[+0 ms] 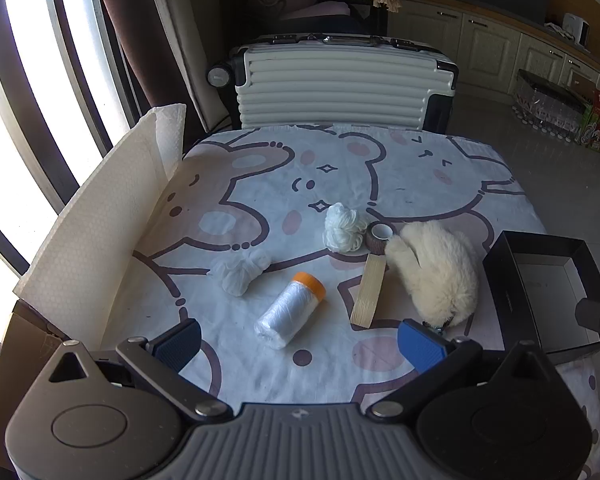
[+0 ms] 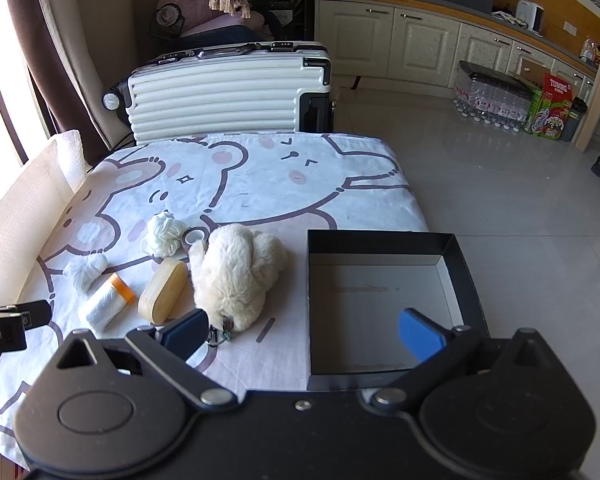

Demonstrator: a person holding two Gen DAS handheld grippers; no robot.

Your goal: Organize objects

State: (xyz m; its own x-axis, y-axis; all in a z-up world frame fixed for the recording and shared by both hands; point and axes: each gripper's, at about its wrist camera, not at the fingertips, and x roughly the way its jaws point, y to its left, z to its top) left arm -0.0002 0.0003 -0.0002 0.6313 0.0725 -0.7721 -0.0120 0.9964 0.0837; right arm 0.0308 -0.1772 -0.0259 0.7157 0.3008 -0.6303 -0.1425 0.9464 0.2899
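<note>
Both grippers spread wide, nothing between the fingers: left gripper [image 1: 300, 344] hangs over the near edge of the cloth-covered table [image 1: 380, 168]; right gripper [image 2: 304, 334] hangs over the near wall of the black box [image 2: 456, 264], 1 pad above the box floor, the other above the cloth.

Landmark = black box, open-topped, nothing in it, at the table's right edge; 6 loose items lie to its left, none boxed yet.

- Plush toy [image 2: 236, 276]: just beside the box's left wall; looks light, soft, compressible; pinch the bulk of the body; metal clip at its near end could snag.
- Wooden case [image 2: 162, 294]: left of the plush, touching or nearly touching it; rigid, smooth, probably slippery; grip across the narrow width, not the length.
- Plastic-film roll [image 2: 104, 304] with orange cap: further left of the box; light, crinkly, round so it may roll; clamp mid-body.
- Knotted white bag [image 2: 86, 272]: further left again; very light, limp; take the knot.
- Yarn ball [image 2: 162, 236]: behind the case, away from the box's near side; soft, loose strands may trail.
- Small tape roll [image 2: 194, 236]: tucked between yarn and plush, partly hidden; stiff, small; needs a precise pinch on its rim.

Judgement: plush is nearest the right gripper, likely easiest 1st pick.
</note>
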